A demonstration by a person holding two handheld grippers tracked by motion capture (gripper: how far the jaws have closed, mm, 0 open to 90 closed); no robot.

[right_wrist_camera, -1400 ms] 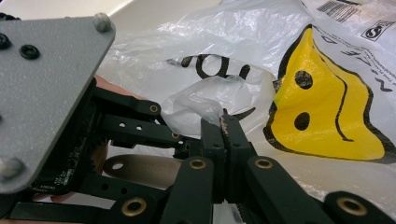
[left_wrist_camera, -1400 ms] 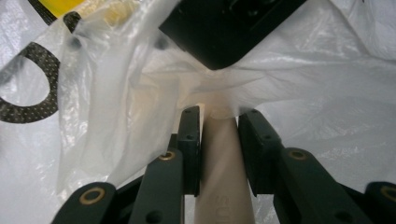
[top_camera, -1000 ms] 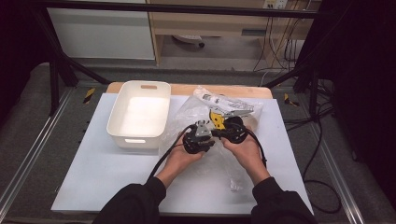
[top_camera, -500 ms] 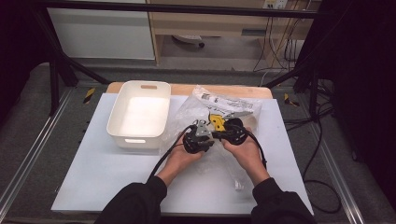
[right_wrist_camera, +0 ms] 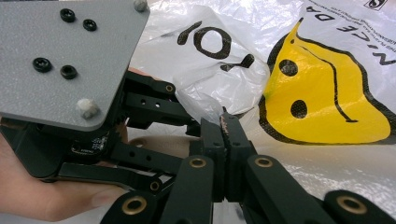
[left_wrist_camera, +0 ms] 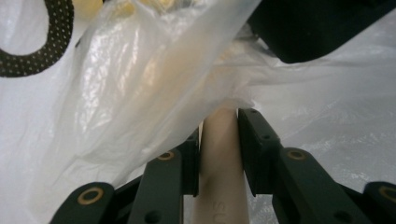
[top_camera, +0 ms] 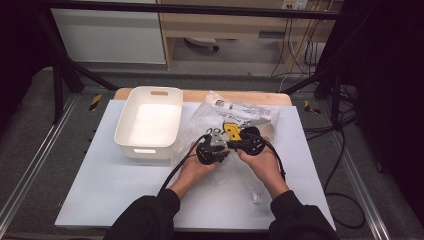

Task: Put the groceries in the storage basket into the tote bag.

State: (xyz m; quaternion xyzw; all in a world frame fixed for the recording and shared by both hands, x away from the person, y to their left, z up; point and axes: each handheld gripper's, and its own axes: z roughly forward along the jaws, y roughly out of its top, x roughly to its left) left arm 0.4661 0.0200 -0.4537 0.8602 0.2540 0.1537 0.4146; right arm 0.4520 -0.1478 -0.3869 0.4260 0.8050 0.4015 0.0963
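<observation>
High view first: a person's two hands meet near the middle of the white desk point(top_camera: 100, 200), each with a black hand-held gripper; the left hand-held gripper point(top_camera: 216, 141) and the right hand-held gripper point(top_camera: 236, 144) sit close together on a clear plastic bag point(top_camera: 240, 112) that lies to the right of a white bin point(top_camera: 149, 122); the bin looks empty and stands just beside the bag; the two tools come in from either side, and my guess is that they mean to pull the thin sides apart so the bag opens.

Left gripper view next: the jaws are nearly closed; between them stands a pale, round, stick-like thing point(left_wrist_camera: 219, 158), and the crinkly bag point(left_wrist_camera: 140, 84) drapes over its top; I cannot tell what the pale thing is, nor if the jaws truly press it; a yellow shape glows through the plastic at the top.

Right gripper view last: its own jaws are pressed tight with a small fold of the bag point(right_wrist_camera: 219, 70) pinched at their tips; a pinch like that gives a good hold on slippery plastic; a yellow smiley face point(right_wrist_camera: 322, 98) is printed on the bag; the other tool's grey plate point(right_wrist_camera: 65, 56) sits close at the left.
</observation>
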